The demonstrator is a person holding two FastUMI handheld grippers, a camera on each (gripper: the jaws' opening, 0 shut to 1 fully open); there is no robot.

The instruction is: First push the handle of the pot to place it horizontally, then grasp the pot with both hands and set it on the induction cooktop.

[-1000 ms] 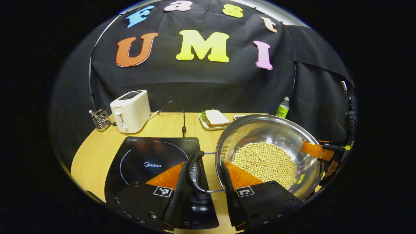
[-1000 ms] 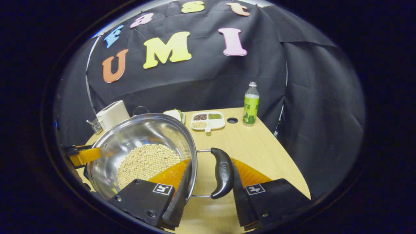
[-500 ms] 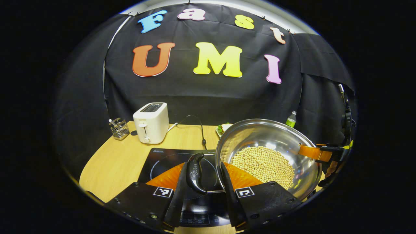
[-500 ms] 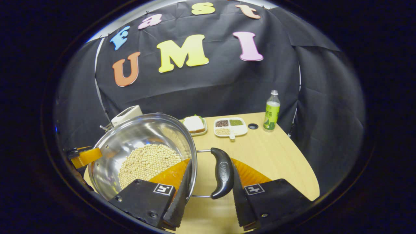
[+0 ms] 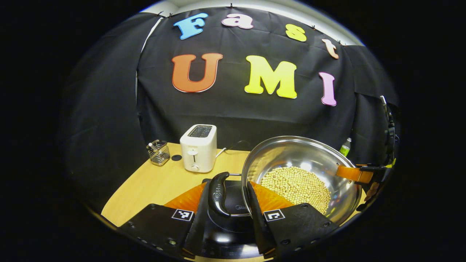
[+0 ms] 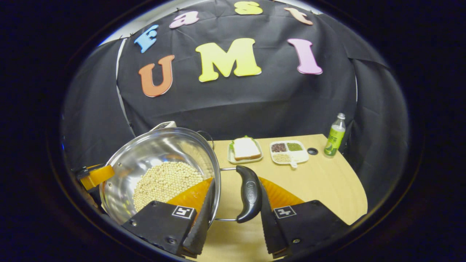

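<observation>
Two-handed; left tongs [image 5: 228, 186], right tongs [image 6: 236, 182] clamp pot [image 5: 291, 153]

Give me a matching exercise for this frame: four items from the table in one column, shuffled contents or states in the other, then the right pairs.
Items
1. pot
2. divided tray
3. small plate
4. wire holder

States
A. carries a sandwich
B. stands beside the white toaster
C. holds pale beans, a gripper at each handle
D. has dark, green and pale grains in separate compartments

Pairs: 1-C, 2-D, 3-A, 4-B
</observation>
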